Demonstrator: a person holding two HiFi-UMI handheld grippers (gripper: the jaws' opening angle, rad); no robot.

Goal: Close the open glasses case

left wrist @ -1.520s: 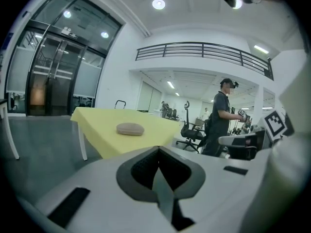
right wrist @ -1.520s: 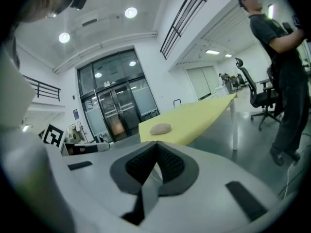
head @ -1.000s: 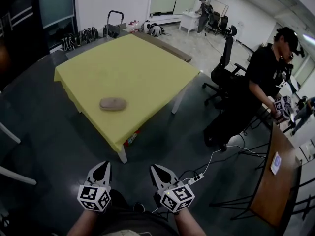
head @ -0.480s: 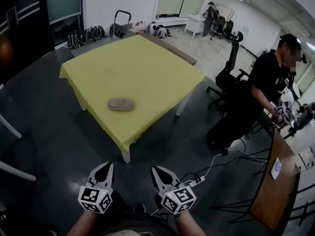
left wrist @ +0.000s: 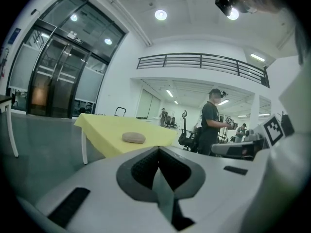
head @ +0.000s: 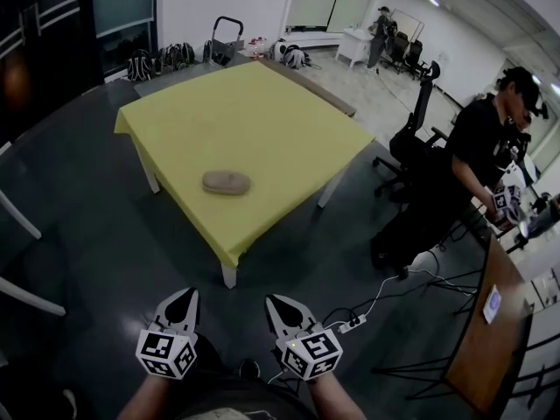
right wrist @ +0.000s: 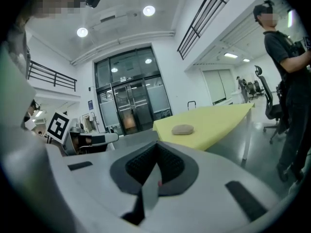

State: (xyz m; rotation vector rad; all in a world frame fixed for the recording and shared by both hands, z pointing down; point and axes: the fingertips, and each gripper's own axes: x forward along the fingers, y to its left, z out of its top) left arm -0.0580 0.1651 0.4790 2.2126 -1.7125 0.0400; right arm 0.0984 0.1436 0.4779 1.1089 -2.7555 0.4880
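Note:
A tan oval glasses case [head: 227, 183] lies on the yellow table [head: 271, 116], near its front left edge; it looks closed from here. It also shows far off as the case [left wrist: 133, 138] in the left gripper view and the case [right wrist: 182, 129] in the right gripper view. My left gripper [head: 182, 295] and right gripper [head: 278, 301] hang low in front of my body, over the dark floor, well short of the table. Both are shut and hold nothing. The left gripper [left wrist: 157, 150] and right gripper [right wrist: 156, 146] each point toward the table.
A person in black [head: 477, 147] stands at the right beside a wooden desk [head: 490, 339]. An office chair [head: 416, 121] stands past the table's right corner. A power strip with cable [head: 354, 322] lies on the floor. Bags [head: 166, 57] and a cart [head: 226, 46] line the far wall.
The table and case have drifted slightly right and lower in the head view as the camera shifted. Both grippers stay shut in the same spot.

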